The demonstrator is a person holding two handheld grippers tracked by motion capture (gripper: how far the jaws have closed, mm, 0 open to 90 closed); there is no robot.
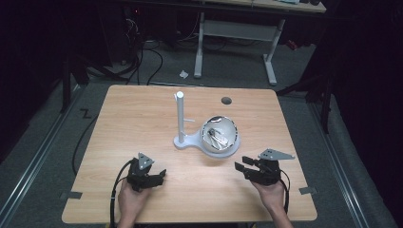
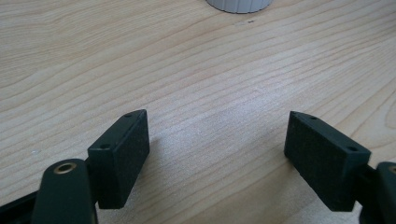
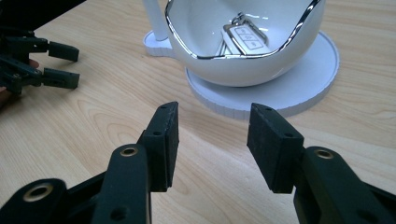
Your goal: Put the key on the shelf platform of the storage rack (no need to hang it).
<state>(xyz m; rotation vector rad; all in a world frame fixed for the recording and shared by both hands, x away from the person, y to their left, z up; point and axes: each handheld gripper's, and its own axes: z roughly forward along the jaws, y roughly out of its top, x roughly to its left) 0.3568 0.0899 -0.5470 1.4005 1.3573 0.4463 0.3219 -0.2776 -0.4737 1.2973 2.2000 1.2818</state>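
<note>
The right gripper (image 3: pixel 212 140) had its jaws parted with nothing between them, hovering over bare table (image 3: pixel 74 126) just short of the white bowl (image 3: pixel 205 51) on its white stand (image 3: pixel 280 93). The left gripper (image 2: pixel 217 156) stood spread wider, also empty. The right gripper view showed a car key (image 3: pixel 243 37) lying inside the bowl; the high view showed the stand's upright post (image 1: pixel 180 116).
</note>
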